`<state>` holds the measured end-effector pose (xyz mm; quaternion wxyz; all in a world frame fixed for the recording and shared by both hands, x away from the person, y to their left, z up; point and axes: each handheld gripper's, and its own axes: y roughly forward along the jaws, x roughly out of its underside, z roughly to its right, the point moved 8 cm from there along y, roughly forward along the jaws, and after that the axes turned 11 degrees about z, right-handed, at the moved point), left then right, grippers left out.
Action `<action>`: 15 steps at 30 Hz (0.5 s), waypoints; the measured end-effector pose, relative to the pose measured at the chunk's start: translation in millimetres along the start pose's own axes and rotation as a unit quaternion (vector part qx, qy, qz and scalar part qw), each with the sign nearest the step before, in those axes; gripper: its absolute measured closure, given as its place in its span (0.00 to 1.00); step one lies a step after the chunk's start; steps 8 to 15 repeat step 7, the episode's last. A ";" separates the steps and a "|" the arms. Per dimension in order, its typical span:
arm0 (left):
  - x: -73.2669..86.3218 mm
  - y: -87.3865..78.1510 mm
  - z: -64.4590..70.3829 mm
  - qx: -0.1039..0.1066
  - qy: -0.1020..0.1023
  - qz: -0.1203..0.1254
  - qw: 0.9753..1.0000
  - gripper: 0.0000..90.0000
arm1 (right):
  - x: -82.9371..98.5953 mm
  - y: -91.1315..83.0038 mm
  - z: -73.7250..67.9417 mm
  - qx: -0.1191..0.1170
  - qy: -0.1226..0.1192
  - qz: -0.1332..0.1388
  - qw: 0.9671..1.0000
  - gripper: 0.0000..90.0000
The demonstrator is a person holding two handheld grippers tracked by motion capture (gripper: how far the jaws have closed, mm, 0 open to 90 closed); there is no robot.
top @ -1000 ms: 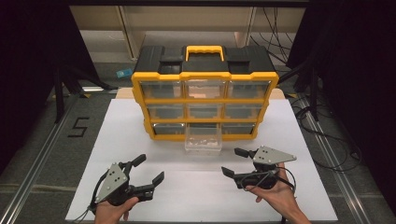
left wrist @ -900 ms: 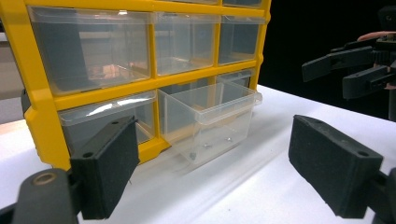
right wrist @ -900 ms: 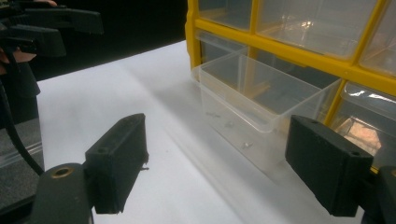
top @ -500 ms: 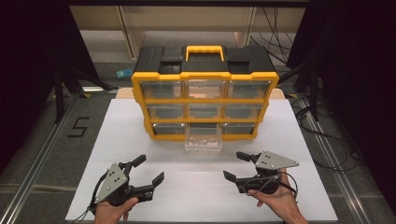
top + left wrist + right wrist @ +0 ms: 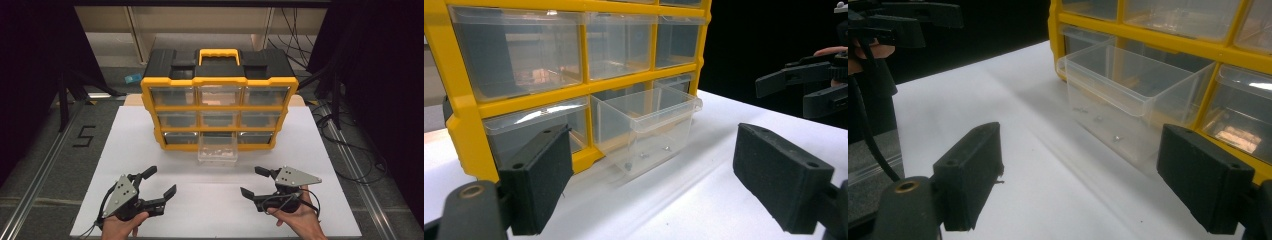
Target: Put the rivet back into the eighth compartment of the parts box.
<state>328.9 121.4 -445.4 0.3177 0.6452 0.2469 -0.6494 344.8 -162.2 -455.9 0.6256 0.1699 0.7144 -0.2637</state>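
High view, clear drawer pulled out toward the person, left tongs and right tongs wide, empty.

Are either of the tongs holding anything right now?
No. The left tongs and right tongs are both open and empty, short of the pulled-out clear drawer.

I see my left tool and right tool as black, blocky-padded, each topped by a grey three-cornered plate, trailing black cable
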 end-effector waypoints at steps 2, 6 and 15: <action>0.0 0.2 0.2 0.000 0.000 0.000 1.000 0.18 | -0.3 -0.6 1.6 0.003 -0.005 0.000 1.000 0.21; -0.1 0.2 0.3 0.001 0.000 0.001 1.000 0.18 | -1.3 -0.2 0.7 -0.004 0.004 0.006 1.000 0.21; -0.1 0.2 0.1 0.000 0.000 0.000 1.000 0.18 | -1.8 0.0 0.7 -0.005 0.003 0.008 1.000 0.21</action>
